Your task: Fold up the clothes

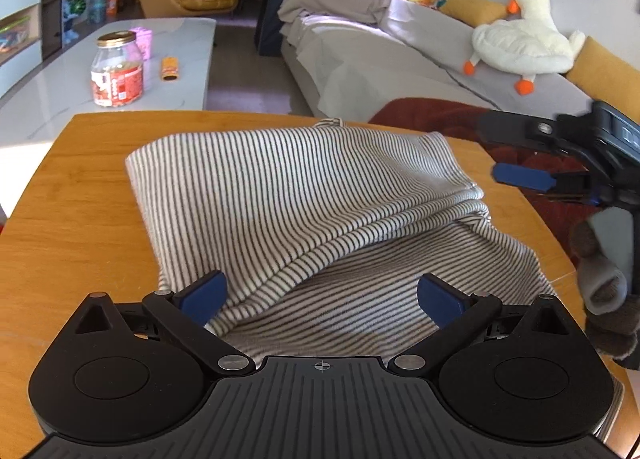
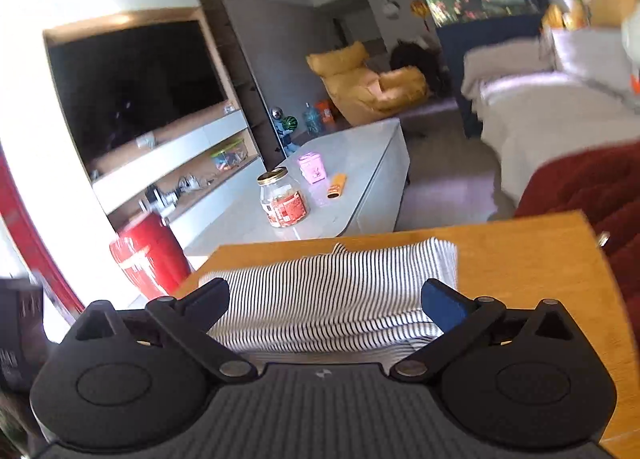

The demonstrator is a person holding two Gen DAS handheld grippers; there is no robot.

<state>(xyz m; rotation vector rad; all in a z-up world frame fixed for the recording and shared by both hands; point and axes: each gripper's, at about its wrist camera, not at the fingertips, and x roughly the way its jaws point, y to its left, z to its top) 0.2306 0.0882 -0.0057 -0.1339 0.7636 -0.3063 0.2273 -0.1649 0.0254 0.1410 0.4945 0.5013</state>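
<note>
Garment [image 1: 304, 195] on table [image 1: 80, 227]

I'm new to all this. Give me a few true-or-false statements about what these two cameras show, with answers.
1. The striped garment lies on a wooden table. True.
2. The left gripper is clamped on the garment. False: its jaws are wide open.
3. The right gripper is open. True.
4. A glass jar stands on the wooden table. False: it stands on the white coffee table beyond.
5. A plush goose lies on the sofa. True.
</note>
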